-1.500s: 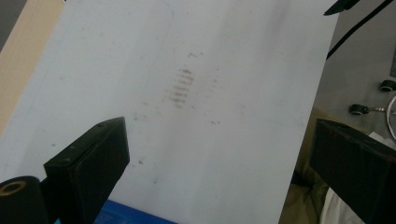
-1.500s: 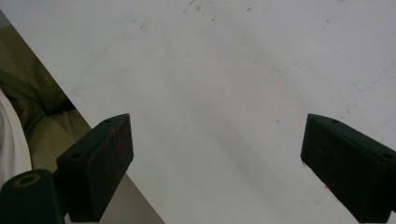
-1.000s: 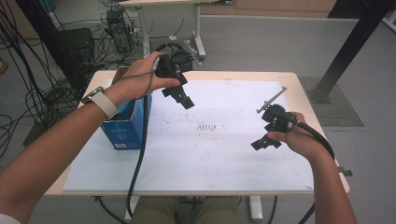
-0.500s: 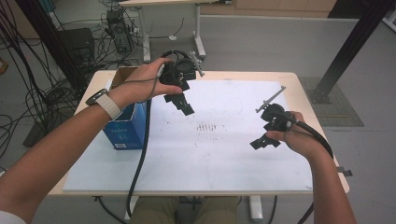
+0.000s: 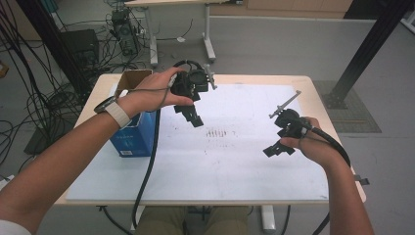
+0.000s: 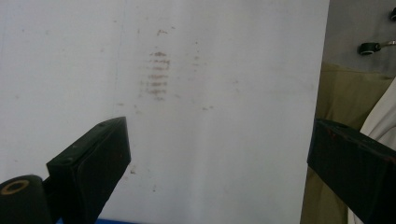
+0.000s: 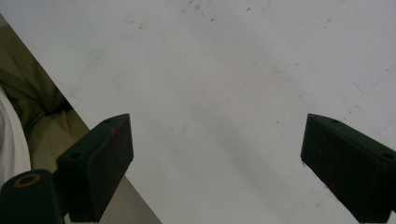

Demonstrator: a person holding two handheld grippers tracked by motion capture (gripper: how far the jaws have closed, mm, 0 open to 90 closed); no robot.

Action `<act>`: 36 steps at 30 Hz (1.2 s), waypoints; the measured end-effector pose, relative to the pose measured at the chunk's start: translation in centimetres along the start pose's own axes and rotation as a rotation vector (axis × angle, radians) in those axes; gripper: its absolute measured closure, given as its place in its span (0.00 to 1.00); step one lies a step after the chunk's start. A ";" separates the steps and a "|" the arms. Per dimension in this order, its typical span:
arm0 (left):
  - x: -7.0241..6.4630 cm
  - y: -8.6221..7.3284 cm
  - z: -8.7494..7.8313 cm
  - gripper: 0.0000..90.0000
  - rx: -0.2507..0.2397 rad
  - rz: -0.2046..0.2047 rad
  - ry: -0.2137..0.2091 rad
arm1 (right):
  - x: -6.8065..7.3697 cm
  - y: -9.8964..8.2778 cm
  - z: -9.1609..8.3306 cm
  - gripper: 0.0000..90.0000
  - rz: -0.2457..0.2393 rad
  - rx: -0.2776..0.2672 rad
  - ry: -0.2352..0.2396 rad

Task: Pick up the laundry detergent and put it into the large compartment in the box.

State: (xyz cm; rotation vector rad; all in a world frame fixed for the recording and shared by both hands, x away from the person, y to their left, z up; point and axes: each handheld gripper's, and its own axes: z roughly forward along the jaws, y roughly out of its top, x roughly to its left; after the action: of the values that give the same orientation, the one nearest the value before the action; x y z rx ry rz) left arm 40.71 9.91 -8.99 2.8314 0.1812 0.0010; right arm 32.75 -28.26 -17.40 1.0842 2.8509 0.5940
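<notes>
Grippers both hang spread and empty over the white sheet (image 5: 205, 166): my left gripper (image 5: 192, 115) near the blue box (image 5: 131, 138), my right gripper (image 5: 277, 147) apart by the far edge. Nothing is picked up yet; I judge the work barely begun. Sheet is flat, matte, faintly smudged (image 6: 156, 74); box is cardboard, open-topped.

You wear a pale woven watch strap (image 5: 116, 112) on your left wrist and a white sleeve (image 5: 12, 227) at that elbow. Your black left gripper (image 5: 192, 114) and black right gripper (image 5: 276, 148) each trail a thick black cable (image 5: 147, 166); their blocky matte pads (image 7: 100, 161) show reddish scuffs and small screw holes.
</notes>
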 end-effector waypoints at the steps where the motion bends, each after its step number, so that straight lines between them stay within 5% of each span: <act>1: 0.0 -0.1 0.1 0.07 -0.004 0.000 -0.002 | 0.0 0.0 0.0 0.10 -0.002 -0.002 -0.001; 36: -0.4 -0.6 0.8 0.07 -0.008 -0.002 -0.012 | 0.5 -0.2 -0.2 0.10 -0.005 -0.007 -0.007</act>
State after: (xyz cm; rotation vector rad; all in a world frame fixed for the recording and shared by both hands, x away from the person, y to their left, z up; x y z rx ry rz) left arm 40.28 10.17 -9.94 2.8228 0.1812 -0.0156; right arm 32.22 -28.18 -17.23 1.0756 2.8425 0.5979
